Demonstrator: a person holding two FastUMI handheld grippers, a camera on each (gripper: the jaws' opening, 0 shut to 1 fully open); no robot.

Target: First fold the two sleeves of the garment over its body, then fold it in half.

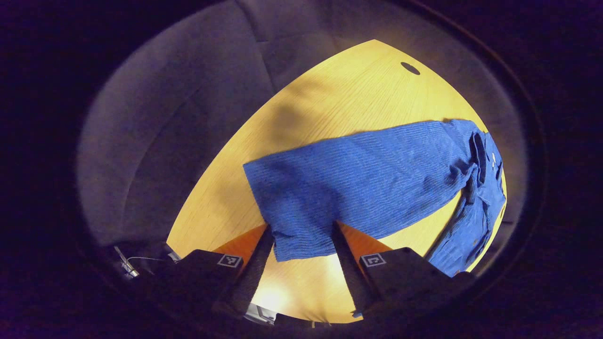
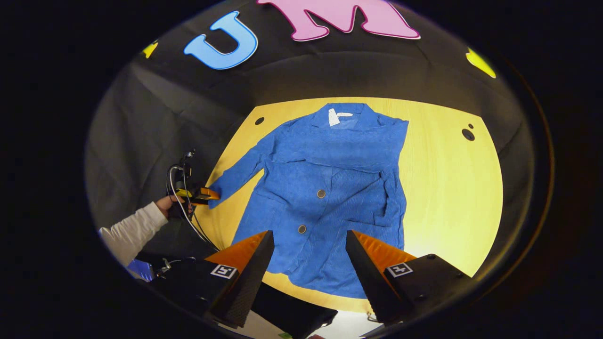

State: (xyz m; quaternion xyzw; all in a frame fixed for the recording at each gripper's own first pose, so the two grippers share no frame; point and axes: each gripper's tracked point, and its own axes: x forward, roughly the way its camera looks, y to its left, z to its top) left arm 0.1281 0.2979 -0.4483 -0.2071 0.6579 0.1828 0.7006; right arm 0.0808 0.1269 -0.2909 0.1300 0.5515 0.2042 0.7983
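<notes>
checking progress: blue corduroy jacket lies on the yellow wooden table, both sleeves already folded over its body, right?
Not both. In the right gripper view one sleeve lies across the blue corduroy jacket, but the other sleeve stretches out sideways on the yellow wooden table, its cuff at the left gripper.

Blue sleeve [image 1: 358, 183] between gripper fingers [image 1: 346, 254]

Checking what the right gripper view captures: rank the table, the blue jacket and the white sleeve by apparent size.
1. table
2. blue jacket
3. white sleeve, partly cut off at the edge
</notes>
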